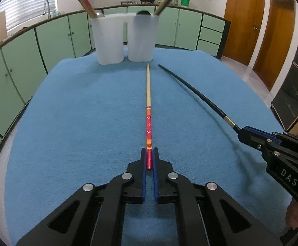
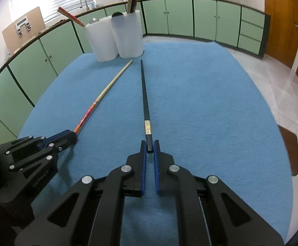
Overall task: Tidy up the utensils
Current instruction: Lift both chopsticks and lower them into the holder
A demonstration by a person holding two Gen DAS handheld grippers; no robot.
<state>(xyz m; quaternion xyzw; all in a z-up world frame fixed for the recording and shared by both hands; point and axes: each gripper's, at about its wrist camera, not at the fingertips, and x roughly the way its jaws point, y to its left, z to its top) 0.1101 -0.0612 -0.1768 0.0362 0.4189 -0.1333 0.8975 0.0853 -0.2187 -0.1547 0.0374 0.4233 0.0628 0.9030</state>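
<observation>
Straight ahead of our two grippers, each chopstick's long axis runs toward the white holders (image 1: 126, 39): left gripper (image 1: 149, 160) clamps the red-handled chopstick (image 1: 148, 102), right gripper (image 2: 149, 149) the black chopstick (image 2: 144, 98).

A blue-clothed table (image 1: 77, 112) carried two white holders (image 1: 110, 41) and two chopsticks, wooden (image 1: 148, 86) and black (image 2: 144, 98).
</observation>
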